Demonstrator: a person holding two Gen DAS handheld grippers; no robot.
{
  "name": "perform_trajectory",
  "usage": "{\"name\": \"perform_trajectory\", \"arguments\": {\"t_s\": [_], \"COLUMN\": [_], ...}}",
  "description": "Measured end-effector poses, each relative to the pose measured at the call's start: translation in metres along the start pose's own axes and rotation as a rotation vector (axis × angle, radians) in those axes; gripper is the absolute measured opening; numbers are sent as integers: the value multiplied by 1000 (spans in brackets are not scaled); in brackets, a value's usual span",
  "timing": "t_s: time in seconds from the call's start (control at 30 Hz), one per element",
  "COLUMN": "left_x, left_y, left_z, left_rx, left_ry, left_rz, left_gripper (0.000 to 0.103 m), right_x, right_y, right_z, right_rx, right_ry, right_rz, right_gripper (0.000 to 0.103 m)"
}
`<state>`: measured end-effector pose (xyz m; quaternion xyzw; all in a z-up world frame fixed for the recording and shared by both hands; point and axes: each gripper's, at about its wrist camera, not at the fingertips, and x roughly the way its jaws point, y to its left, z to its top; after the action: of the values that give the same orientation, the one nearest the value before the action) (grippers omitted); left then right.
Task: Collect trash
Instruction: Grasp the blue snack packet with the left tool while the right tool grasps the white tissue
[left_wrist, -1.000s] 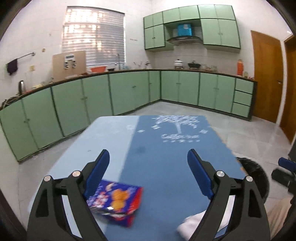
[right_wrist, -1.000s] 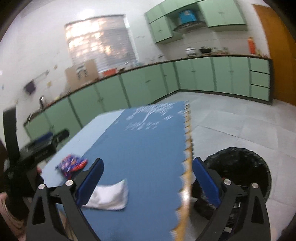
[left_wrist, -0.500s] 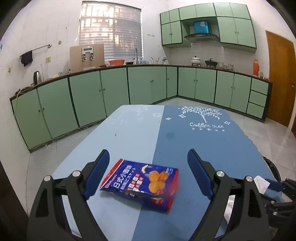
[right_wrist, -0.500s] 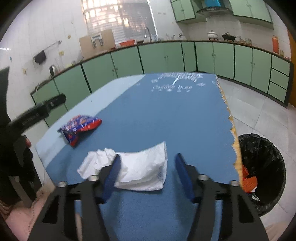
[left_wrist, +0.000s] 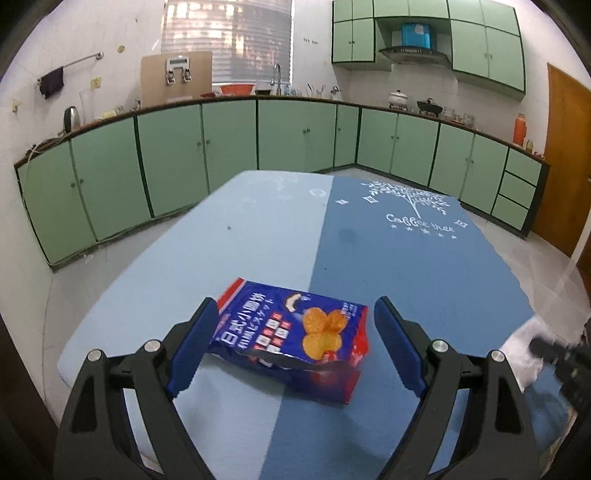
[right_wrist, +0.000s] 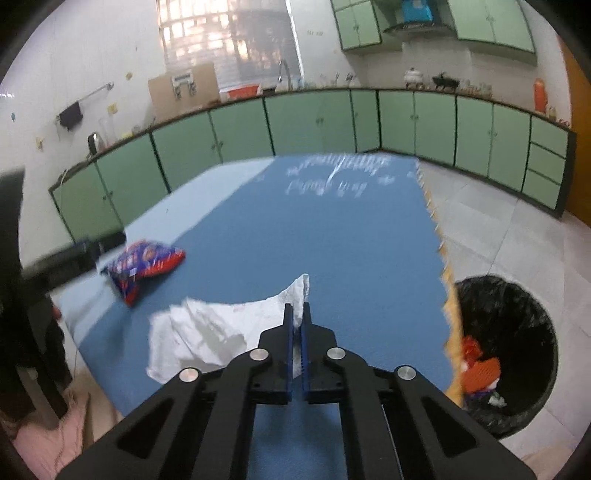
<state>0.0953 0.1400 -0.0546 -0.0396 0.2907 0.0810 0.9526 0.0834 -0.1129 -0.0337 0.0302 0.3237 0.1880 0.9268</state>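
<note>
Two pieces of trash lie on the blue counter (left_wrist: 424, 266): a snack bag (left_wrist: 291, 339) and a white plastic bag (right_wrist: 218, 328). Left tool (left_wrist: 291, 347): fingers wide apart, blue pads on either side of the snack bag, the left pad just beside or touching the bag's left edge, the right pad clear of it. The snack bag rests flat on the counter, straddling the seam between the light-blue and darker-blue halves, printed face up. Right tool (right_wrist: 297, 325): fingers brought together, clamped on the near right edge of the white plastic bag. The rest of the bag spreads crumpled to the left over the counter's near part; one corner stands up past the fingertips. In the right wrist view the snack bag (right_wrist: 144, 267) sits near the counter's left edge, well apart from the white bag, with the left tool (right_wrist: 74, 258) blurred next to it. Bin (right_wrist: 506, 354) with black liner stands on the floor just beside the counter's right edge; orange and red scraps lie inside. Green cabinets (left_wrist: 229, 147) line the far walls.
</note>
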Motion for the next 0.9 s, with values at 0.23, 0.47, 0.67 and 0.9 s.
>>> {"name": "perform_trajectory", "arguments": {"t_s": [0.23,0.47,0.67,0.9], "left_x": [21,48,61,57], "left_y": [-9,-21,-24,-28], "left_z": [1,-7,-12,-14], "left_rx": [-62,-75,-78,-60], "left_ry": [66,153,196,172], "left_rz": [2,55,66,21], "left_gripper": [83,83,65,24], "right_x": [-7,1,6,7], "right_y": [-13,-14,-15,-17], "right_z": [16,11,8,6], "right_rx": [23,27,30,27], "right_ry": [-44,-24,-14,-11], "right_rz": [-24,-11,-1,-2], "right_gripper": [3,3,3,3]}}
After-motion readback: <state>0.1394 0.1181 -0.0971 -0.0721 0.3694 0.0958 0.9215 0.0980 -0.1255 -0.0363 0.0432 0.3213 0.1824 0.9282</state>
